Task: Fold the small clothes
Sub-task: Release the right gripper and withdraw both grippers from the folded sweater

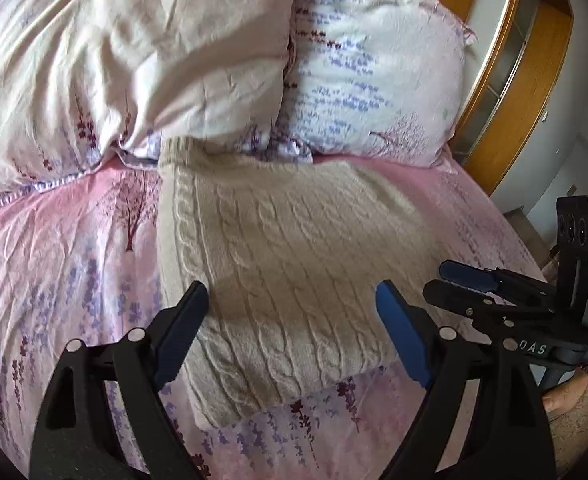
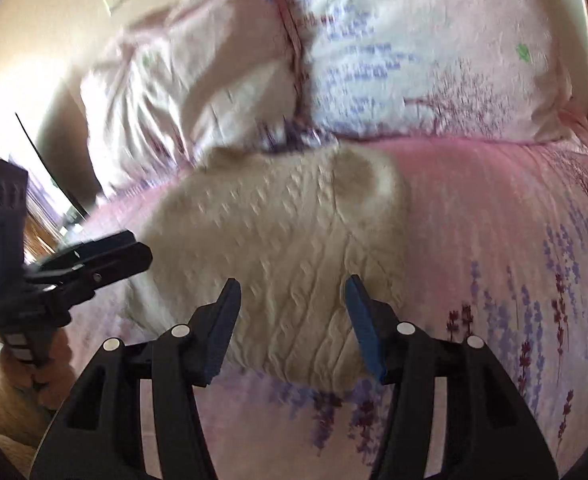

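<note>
**Both claws apart above the folded sweater**

We see a cream cable-knit sweater (image 1: 278, 264) lying folded in a rough rectangle on the bed's pink sheet printed with purple flowers and trees (image 1: 66, 256). Its far edge reaches the foot of two large floral pillows (image 1: 134, 64) that lie side by side at the far end of the bed.

Our left claw (image 1: 294, 300) hangs over the near part of the sweater with its blue-padded jaws wide apart and nothing between them. Our right claw (image 2: 292, 294) hovers over the sweater's near right portion, jaws apart as well, not pressing the knit. In the left wrist view the right claw shows at the right edge, near the sweater's right side. A wooden bed frame (image 1: 505, 92) runs along the far right.
</note>
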